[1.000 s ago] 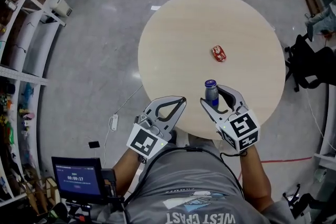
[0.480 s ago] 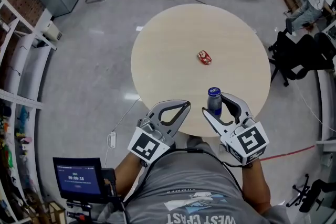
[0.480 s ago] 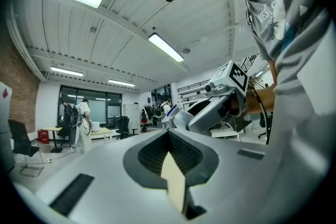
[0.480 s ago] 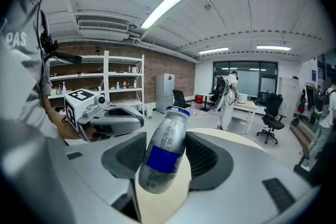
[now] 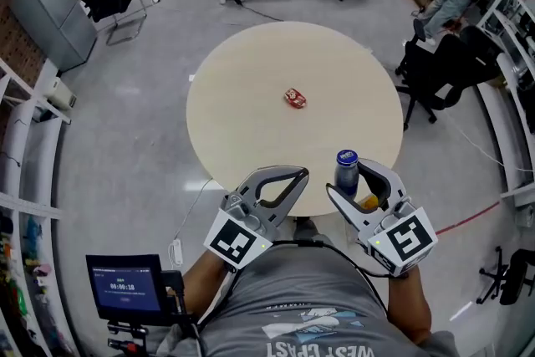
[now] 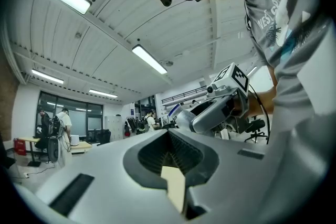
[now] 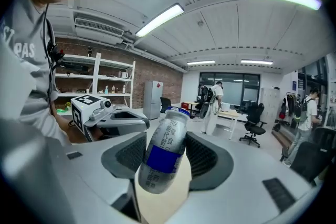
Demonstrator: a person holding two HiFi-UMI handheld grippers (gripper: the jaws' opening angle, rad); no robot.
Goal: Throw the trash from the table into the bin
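The right tongs (image 5: 353,177) are clamped on a small blue-capped bottle (image 7: 163,157). Their ribbed pads press on either side of its body at the blue label. In the right gripper view the bottle sits tilted, with its cap leaning toward 1 o'clock. The left tongs (image 5: 298,174) are closed tip to tip with nothing between them, and they are level with the right pair, just beside it.

In the head view both pairs are over the round counter (image 5: 242,79) at its 6 o'clock edge, close to the person's body. The bottle seems to be off the surface. A crumpled red wrapper (image 5: 295,98) lies near the counter's centre, at about 11 o'clock from the bottle and well apart from it.

No bin can be made out in any view, so the step in hand looks like carrying the bottle to it. To do that well, the squeeze should be held steady, since a tilted round body can slide between the pads. The cap should be kept uppermost and the bottle released only once it is directly over the bin's mouth. The empty left tongs could take the wrapper afterwards.
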